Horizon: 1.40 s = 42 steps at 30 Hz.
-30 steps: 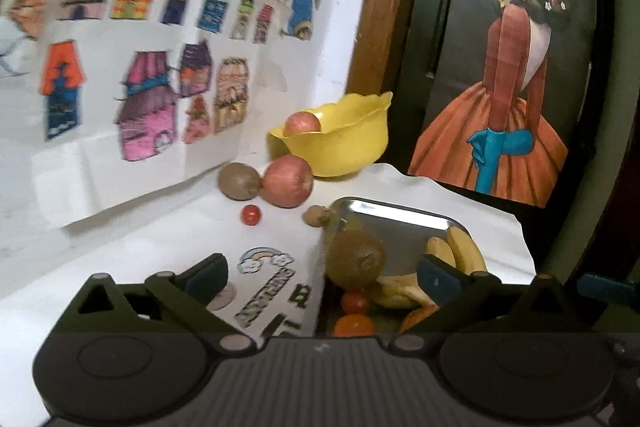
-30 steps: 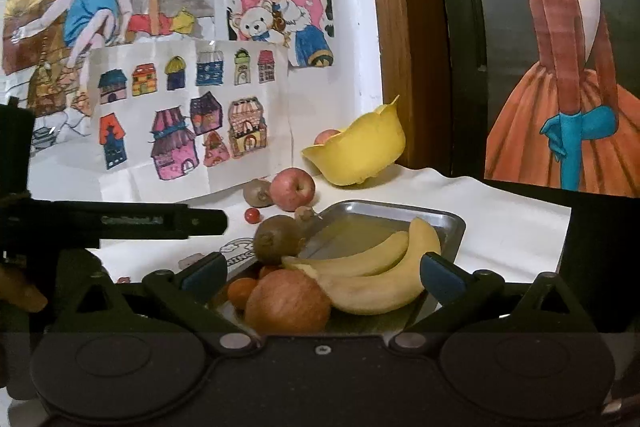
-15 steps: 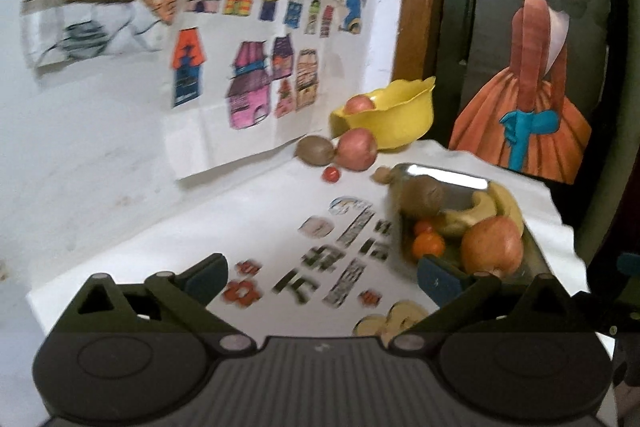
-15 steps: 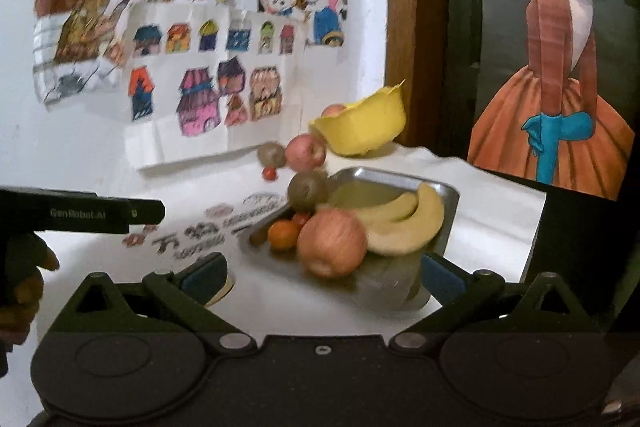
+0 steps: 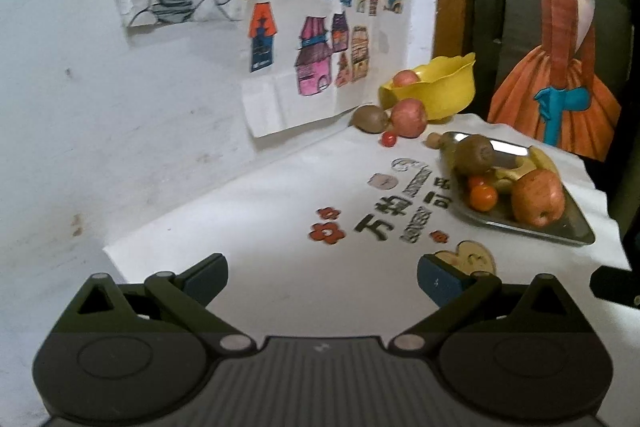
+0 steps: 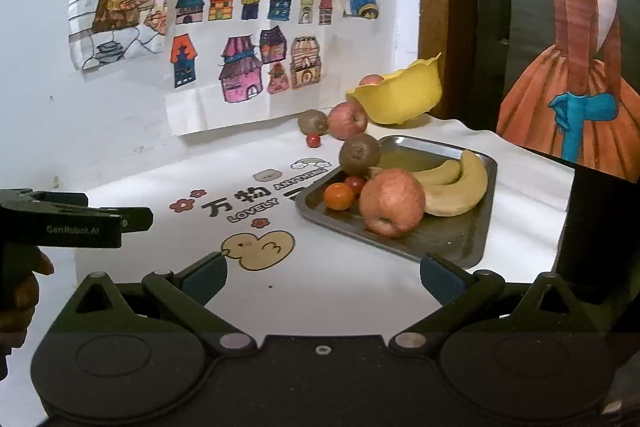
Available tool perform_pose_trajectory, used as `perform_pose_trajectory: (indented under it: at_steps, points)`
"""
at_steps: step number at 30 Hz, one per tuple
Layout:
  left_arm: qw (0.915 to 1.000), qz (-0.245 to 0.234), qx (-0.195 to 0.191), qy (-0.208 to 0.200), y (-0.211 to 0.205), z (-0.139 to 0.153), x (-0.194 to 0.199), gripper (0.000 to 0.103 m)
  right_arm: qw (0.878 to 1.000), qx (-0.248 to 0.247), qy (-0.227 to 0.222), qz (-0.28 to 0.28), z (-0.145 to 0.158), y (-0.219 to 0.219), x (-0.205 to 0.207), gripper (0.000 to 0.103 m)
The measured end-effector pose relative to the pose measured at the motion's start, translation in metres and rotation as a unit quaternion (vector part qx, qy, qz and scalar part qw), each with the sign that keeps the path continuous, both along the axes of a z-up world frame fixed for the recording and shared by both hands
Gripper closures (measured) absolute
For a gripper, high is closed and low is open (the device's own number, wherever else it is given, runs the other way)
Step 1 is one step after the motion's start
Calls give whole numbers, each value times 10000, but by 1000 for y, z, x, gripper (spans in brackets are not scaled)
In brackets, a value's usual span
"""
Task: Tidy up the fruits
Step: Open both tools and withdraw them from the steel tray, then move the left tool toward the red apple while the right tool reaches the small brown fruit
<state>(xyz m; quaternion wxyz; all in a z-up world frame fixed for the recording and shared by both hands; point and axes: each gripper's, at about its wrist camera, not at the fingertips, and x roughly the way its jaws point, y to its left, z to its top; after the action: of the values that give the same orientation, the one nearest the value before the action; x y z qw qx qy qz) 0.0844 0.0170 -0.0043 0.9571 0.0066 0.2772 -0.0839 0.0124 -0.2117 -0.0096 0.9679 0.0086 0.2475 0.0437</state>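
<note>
A steel tray (image 6: 452, 239) (image 5: 560, 233) on the white printed cloth holds an apple (image 6: 391, 201), two bananas (image 6: 460, 187), a kiwi (image 6: 359, 154), a small orange (image 6: 339, 196) and a cherry tomato (image 6: 355, 183). Behind it stands a yellow bowl (image 6: 400, 99) (image 5: 436, 93) with an apple (image 5: 405, 78) inside. Beside the bowl lie a loose apple (image 6: 347, 120), a kiwi (image 6: 313, 121) and a cherry tomato (image 6: 313, 140). My left gripper (image 5: 322, 277) is open and empty, well short of the fruit. My right gripper (image 6: 323, 277) is open and empty, just in front of the tray.
A white wall with children's drawings (image 6: 244, 55) runs along the left. A dark door with a poster (image 6: 576, 67) and a wooden frame (image 6: 444, 7) stand behind the bowl. A hand holds the left gripper's body (image 6: 64, 223) at the left of the right wrist view. The cloth's near edge (image 5: 120, 255) is close.
Both grippers have pulled back from the tray and risen, so the fruit looks smaller and farther. More of the printed cloth shows. Both stay open.
</note>
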Motion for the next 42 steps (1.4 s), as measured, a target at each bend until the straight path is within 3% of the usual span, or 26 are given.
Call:
perform_pose_trajectory:
  at_steps: [11, 29, 37, 42]
  points:
    - [9993, 218, 304, 20, 16, 3, 11, 0, 9992, -168, 39, 349, 3, 17, 21, 1]
    - [9988, 179, 446, -53, 13, 20, 71, 0, 9928, -595, -497, 909, 29, 18, 81, 1]
    - [9980, -143, 516, -340, -14, 32, 127, 0, 9809, -1193, -1172, 997, 51, -22, 147, 1]
    - [9957, -514, 615, -474, -41, 27, 167, 0, 9765, -1419, -994, 1279, 49, -45, 211, 5]
